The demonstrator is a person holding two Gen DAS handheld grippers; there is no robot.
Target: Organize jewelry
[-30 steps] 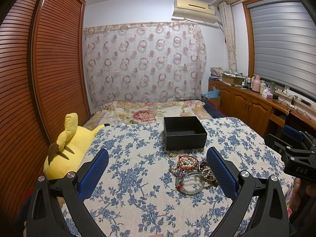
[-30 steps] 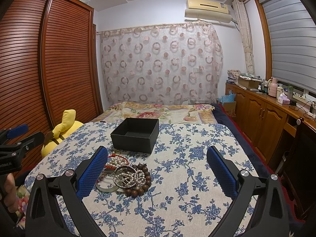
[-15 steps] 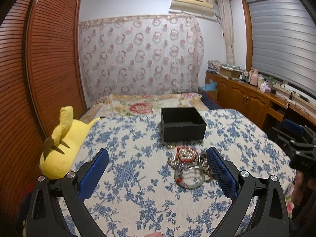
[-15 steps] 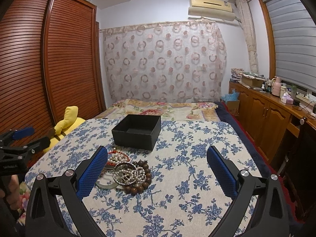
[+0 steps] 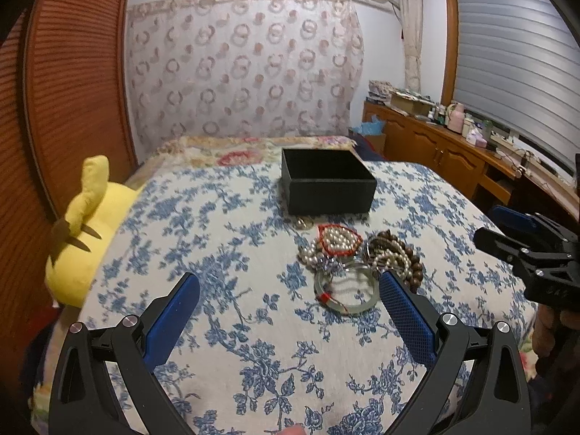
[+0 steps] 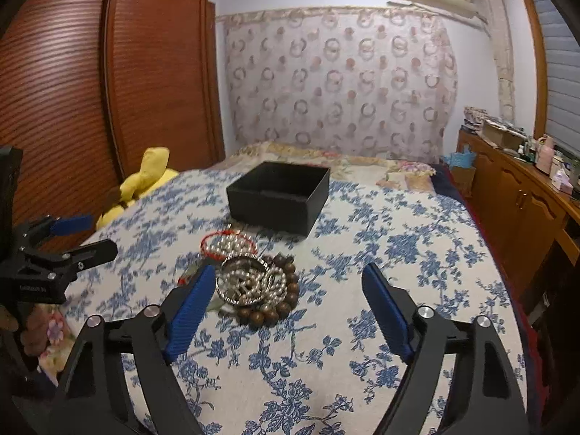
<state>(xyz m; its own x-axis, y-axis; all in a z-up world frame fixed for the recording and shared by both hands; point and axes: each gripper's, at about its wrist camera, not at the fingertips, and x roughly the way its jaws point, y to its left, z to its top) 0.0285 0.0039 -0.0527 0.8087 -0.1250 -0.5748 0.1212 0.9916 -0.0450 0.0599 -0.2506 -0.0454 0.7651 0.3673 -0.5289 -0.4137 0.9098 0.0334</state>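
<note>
A pile of jewelry lies on the blue floral bedspread [image 5: 224, 239]: a red-corded pearl bracelet [image 5: 340, 240], a brown wooden bead bracelet [image 6: 281, 306], a pale jade bangle [image 5: 344, 291] and a silver bangle with pearls [image 6: 243, 281]. An open, empty black box [image 5: 328, 185] stands just behind the pile; it also shows in the right wrist view [image 6: 279, 195]. My left gripper [image 5: 290, 311] is open above the bedspread, its right finger beside the bangle. My right gripper [image 6: 290, 304] is open, its left finger next to the pile.
A yellow plush toy [image 5: 87, 232] lies at the bed's left edge beside a wooden slatted wardrobe [image 6: 72, 90]. A wooden cabinet [image 5: 453, 152] with bottles and clutter runs along the right wall. A patterned curtain [image 5: 246, 69] hangs behind the bed.
Both grippers have moved forward and lower toward the jewelry pile, which now looks larger and nearer. Both stay open; nothing has been picked up.
</note>
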